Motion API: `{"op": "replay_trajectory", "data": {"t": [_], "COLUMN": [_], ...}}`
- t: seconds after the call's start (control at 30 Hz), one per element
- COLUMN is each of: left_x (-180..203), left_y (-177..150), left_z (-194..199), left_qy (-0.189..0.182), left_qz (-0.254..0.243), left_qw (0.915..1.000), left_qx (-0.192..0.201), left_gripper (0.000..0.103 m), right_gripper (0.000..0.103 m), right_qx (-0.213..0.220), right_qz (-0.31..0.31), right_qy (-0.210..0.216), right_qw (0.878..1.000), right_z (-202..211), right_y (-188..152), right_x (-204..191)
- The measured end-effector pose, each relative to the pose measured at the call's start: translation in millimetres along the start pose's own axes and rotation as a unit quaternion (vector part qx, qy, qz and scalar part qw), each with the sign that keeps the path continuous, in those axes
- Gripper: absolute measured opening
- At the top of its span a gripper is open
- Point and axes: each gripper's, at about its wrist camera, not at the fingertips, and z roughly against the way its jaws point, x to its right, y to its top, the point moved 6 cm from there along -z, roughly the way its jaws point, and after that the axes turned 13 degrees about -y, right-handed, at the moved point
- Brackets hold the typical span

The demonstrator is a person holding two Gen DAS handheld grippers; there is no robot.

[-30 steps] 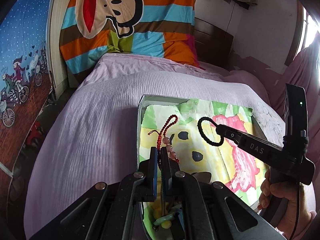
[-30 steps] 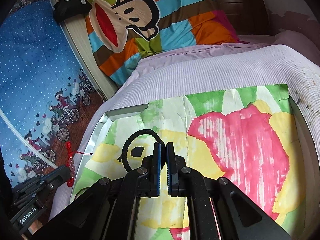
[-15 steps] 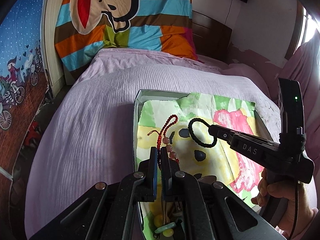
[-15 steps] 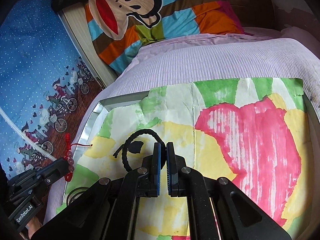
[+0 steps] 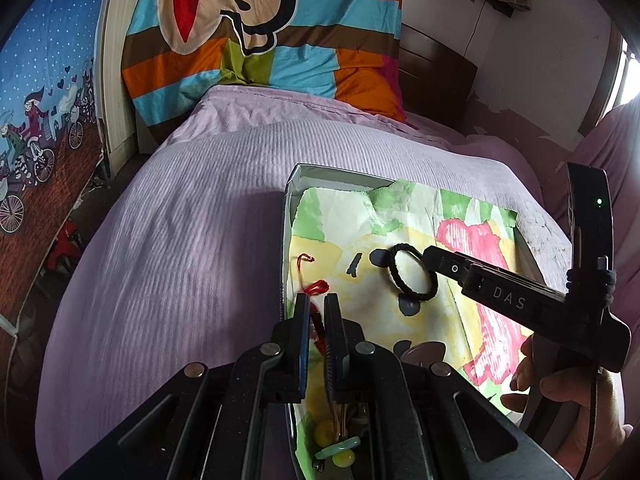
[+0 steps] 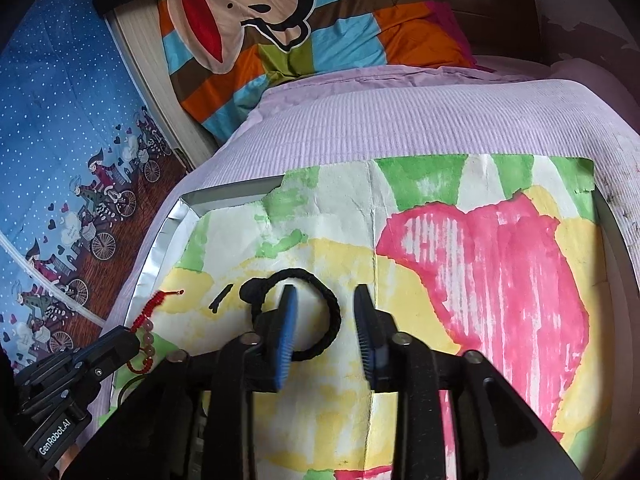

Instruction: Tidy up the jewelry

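A silver tray (image 5: 292, 178) lined with painted paper (image 6: 440, 200) lies on the bed. My left gripper (image 5: 317, 300) hovers over the tray's left edge; its jaws are opening a little. The red cord bracelet (image 5: 316, 290) with pink beads (image 6: 149, 340) hangs slack between them, its tail on the paper. A black braided ring (image 6: 334, 300) lies flat on the paper. My right gripper (image 6: 325, 294) stands over it with jaws opening, the left finger (image 6: 286, 320) inside the ring and nothing pressed. The left wrist view shows the right gripper (image 5: 428, 258) beside the black ring (image 5: 412, 278).
A green and yellow bead piece (image 5: 338, 446) lies at the tray's near end under my left gripper. A person's hand (image 5: 560, 392) holds the right gripper. The purple bedspread (image 5: 180, 240) surrounds the tray. A striped monkey pillow (image 5: 260, 20) leans at the bed's head.
Both pairs of jaws have parted, the right widely. The black ring now lies on the paper instead of sticking out from shut jaws. The red bracelet's loop has dropped lower.
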Motion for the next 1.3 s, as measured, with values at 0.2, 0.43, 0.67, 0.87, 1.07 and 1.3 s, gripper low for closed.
{"op": "replay_trajectory", "data": {"t": [0.2, 0.43, 0.67, 0.87, 1.07, 1.3], "left_x": [-0.8, -5.3, -15.7, -20.4, -18.1, -25.0], "left_y": [3.5, 7.8, 10.0, 8.9, 9.0, 7.5], "left_z": [9.7, 24.2, 37.0, 39.6, 38.3, 41.9], "left_qy": [0.008, 0.014, 0.022, 0.026, 0.029, 0.031], "left_qz": [0.001, 0.010, 0.024, 0.027, 0.022, 0.030], "left_qw": [0.9999, 0.9990, 0.9979, 0.9977, 0.9975, 0.9972], "left_qx": [0.015, 0.041, 0.055, 0.056, 0.060, 0.062], "left_gripper": [0.023, 0.028, 0.028, 0.028, 0.028, 0.029], "right_gripper": [0.041, 0.052, 0.071, 0.074, 0.074, 0.092], "right_qx": [-0.005, -0.022, -0.016, -0.013, -0.015, -0.021], "right_qz": [-0.004, 0.010, 0.066, 0.063, 0.048, 0.052], "right_qy": [0.002, 0.013, 0.016, 0.038, 0.066, 0.105], "right_qw": [1.000, 1.000, 0.998, 0.997, 0.997, 0.993], "right_z": [-1.4, -11.1, -8.7, -4.2, -4.5, -8.2], "right_y": [-1.3, -9.3, -16.0, -12.1, -13.0, -16.1], "right_x": [1.8, -4.5, -25.5, -25.5, -16.2, -21.0]}}
